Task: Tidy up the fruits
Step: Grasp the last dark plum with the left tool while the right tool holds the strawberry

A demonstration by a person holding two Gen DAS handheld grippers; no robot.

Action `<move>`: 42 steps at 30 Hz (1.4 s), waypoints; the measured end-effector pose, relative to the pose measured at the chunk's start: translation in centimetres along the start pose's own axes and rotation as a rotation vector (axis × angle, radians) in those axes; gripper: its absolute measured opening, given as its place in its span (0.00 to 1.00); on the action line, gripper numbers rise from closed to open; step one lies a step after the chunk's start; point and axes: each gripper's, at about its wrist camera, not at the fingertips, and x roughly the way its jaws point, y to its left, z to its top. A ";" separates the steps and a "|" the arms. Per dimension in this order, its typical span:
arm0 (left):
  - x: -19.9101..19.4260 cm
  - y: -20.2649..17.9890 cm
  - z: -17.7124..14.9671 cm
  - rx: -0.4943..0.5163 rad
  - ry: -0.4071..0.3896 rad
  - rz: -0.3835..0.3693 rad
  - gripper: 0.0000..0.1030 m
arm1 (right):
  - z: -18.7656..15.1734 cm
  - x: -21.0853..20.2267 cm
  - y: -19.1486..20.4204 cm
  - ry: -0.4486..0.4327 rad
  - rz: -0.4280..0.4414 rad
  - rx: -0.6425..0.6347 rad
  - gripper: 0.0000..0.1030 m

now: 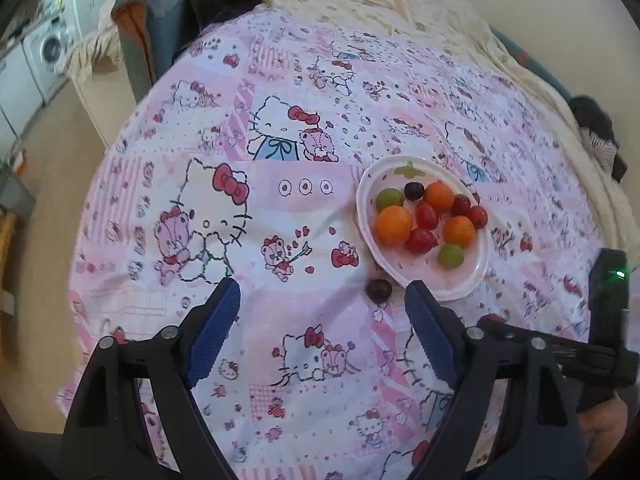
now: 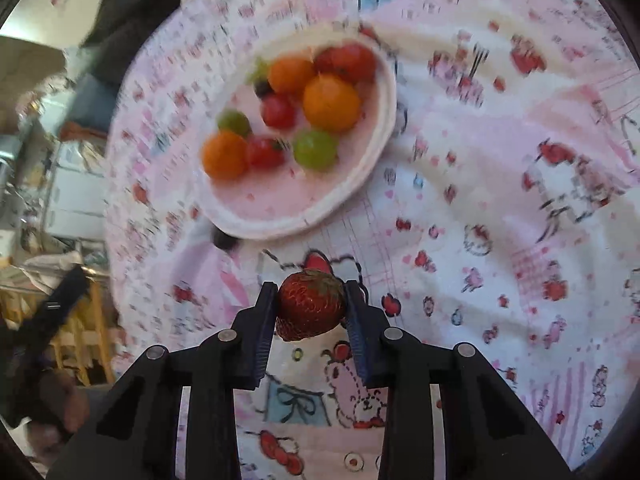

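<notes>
While the right gripper pinches a strawberry between its pads at the lower centre of its view, the plate with the other fruits waits in the upper middle, probably as the place for it. The left gripper stands spread and empty in the lower part of its view, perhaps ready for the dark grape lying on the cloth just beside the plate rim.

Cartoon-print cloth, washing machine

Bedsheet bears plate, dark grape
</notes>
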 end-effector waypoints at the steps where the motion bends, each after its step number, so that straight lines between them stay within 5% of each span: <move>1: 0.5 0.2 0.1 -0.014 0.014 -0.024 0.80 | 0.1 -1.0 0.0 -0.024 0.019 0.005 0.34; 5: 3.3 -1.2 -0.4 0.055 0.074 -0.012 0.73 | 0.7 -3.3 0.0 -0.088 0.064 0.014 0.34; 10: 7.2 -3.6 -1.7 0.165 0.188 -0.088 0.45 | 1.3 -3.7 -0.1 -0.084 0.092 0.043 0.34; 15: 9.1 -5.8 -2.4 0.257 0.185 -0.077 0.40 | 1.4 -4.3 0.4 -0.086 0.103 0.020 0.34; 18: 10.5 -5.8 -2.4 0.256 0.200 -0.084 0.24 | 1.4 -4.6 -0.1 -0.086 0.108 0.031 0.34; 42: 13.0 -7.2 -2.0 0.350 0.129 -0.029 0.23 | 1.1 -5.1 -1.4 -0.091 0.090 0.059 0.34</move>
